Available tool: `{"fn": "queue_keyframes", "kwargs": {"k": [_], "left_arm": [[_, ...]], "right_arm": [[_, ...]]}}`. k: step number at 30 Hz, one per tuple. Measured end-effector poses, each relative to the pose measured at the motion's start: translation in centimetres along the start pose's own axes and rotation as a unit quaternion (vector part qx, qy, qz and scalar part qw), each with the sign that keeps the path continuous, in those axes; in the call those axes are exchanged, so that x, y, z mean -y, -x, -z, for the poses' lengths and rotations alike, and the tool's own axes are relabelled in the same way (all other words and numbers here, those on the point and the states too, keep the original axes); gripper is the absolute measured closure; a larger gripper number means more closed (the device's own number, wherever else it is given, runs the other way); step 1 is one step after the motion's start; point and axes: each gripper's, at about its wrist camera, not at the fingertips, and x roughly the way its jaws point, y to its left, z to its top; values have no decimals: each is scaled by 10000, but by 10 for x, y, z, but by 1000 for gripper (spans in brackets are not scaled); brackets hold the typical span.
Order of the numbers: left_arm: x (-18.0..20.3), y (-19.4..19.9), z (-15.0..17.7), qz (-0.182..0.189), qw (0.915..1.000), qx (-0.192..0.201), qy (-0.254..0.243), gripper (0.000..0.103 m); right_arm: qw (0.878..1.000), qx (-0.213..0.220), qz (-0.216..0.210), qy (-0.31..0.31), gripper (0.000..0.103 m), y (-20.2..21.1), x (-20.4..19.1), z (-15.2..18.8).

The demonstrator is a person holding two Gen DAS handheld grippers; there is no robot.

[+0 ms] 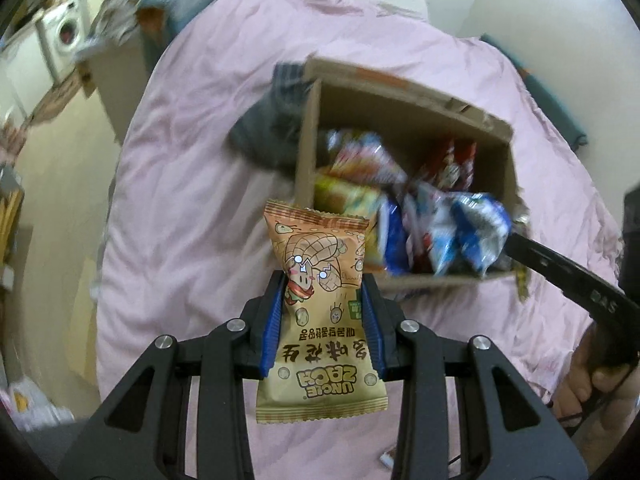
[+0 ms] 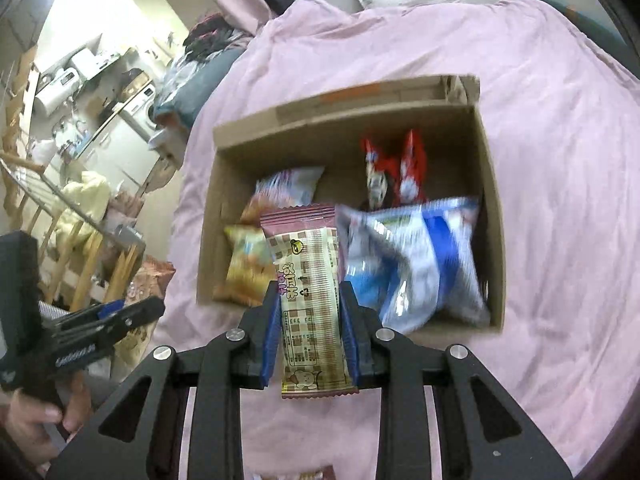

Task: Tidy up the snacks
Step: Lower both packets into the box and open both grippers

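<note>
My left gripper (image 1: 323, 280) is shut on an orange peanut packet (image 1: 316, 248), held upright above the pink bedcover just left of an open cardboard box (image 1: 412, 100). My right gripper (image 2: 309, 292) is shut on a cream and brown checked snack bar (image 2: 306, 240), held over the near side of the box (image 2: 340, 116). Several snack packets lie in the box: a blue and white bag (image 2: 416, 256), a red packet (image 2: 404, 168), a yellow packet (image 2: 246, 268). The right gripper's black finger (image 1: 560, 276) shows in the left wrist view, the left gripper (image 2: 132, 312) in the right wrist view.
The box sits on a bed with a pink cover (image 1: 192, 160). A dark cloth (image 1: 272, 128) lies against the box's left wall. A person's hands (image 2: 28, 420) hold both gripper handles. A cluttered kitchen area with a washing machine (image 1: 66, 32) lies beyond the bed's left edge.
</note>
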Motion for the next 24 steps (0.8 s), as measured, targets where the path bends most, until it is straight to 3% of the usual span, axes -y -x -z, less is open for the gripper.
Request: {"fn": "queue_keyframes", "kwargs": {"k": [6, 11, 15, 24], "left_arm": [[31, -18, -32, 247, 9993, 201, -202, 71], [40, -50, -40, 865, 9962, 107, -64, 71], [43, -69, -41, 982, 9951, -130, 32, 71], [46, -76, -46, 964, 9953, 25, -10, 70]], "right_arm": [[9992, 28, -62, -393, 74, -18, 21, -19], [9966, -145, -250, -769, 74, -35, 35, -14], [9963, -181, -249, -807, 74, -44, 38, -16], [9927, -308, -488, -1063, 74, -61, 32, -17]]}}
